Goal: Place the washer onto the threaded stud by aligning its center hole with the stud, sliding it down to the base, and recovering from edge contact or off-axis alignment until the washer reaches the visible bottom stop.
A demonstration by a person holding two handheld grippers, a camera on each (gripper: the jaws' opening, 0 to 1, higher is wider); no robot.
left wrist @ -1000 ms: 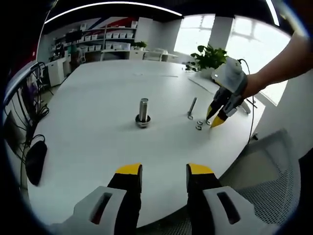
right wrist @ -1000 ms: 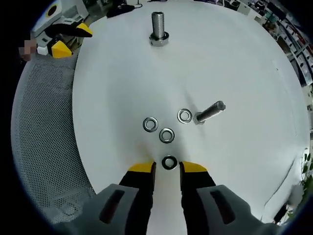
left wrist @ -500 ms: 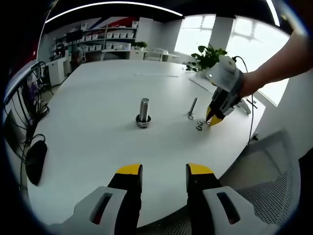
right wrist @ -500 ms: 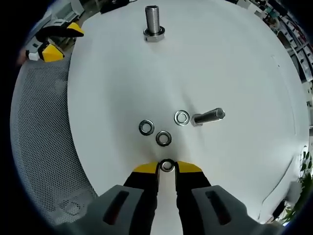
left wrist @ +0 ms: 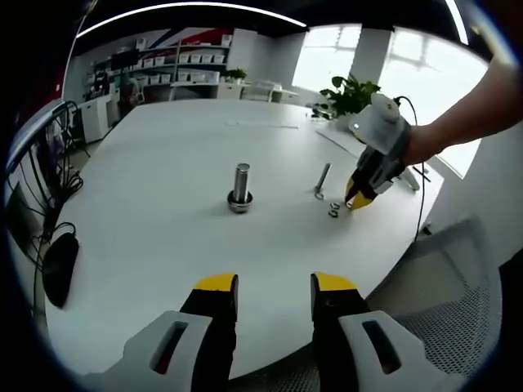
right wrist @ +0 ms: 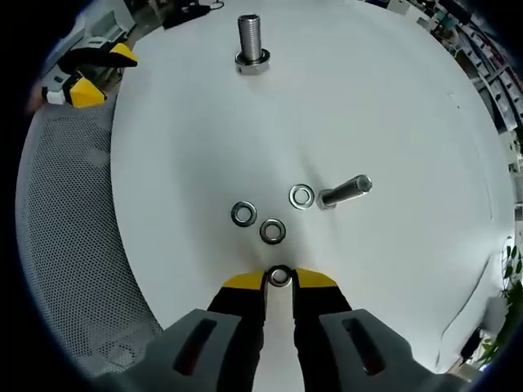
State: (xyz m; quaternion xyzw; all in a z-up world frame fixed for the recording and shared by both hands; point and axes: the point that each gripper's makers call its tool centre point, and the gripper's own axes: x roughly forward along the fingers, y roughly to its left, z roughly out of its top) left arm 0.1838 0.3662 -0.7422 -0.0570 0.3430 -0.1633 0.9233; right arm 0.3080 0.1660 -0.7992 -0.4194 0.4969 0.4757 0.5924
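My right gripper (right wrist: 279,279) has its jaws drawn in on the nearest washer (right wrist: 279,276); a second ago they stood spread with that washer lying just ahead of the tips, and half a second ago they had already come in around it. Since then almost nothing has moved, so I judge the pinch is made or nearly made, though I cannot tell whether both yellow tips are truly bearing on the rim. The washer looks to lie flat on the counter (right wrist: 392,106), not yet lifted.

Just beyond it lie three more loose washers: one (right wrist: 273,230) close ahead, one (right wrist: 243,214) to its left, one (right wrist: 301,196) further on, just beside the head of a loose bolt (right wrist: 344,190) lying on its side. Well beyond those, near the top of the right gripper view, the threaded stud (right wrist: 252,38) stands upright on its base, bare of any washer.

My left gripper (left wrist: 274,286) hovers with its jaws spread and nothing between them, well back from the stud (left wrist: 240,184). From there I see the right gripper (left wrist: 359,198) down at the cluster of washers.

So the grasp step looks about done; the lift, carry and alignment over the stud all remain. A thin flat washer could easily slip on the lift.
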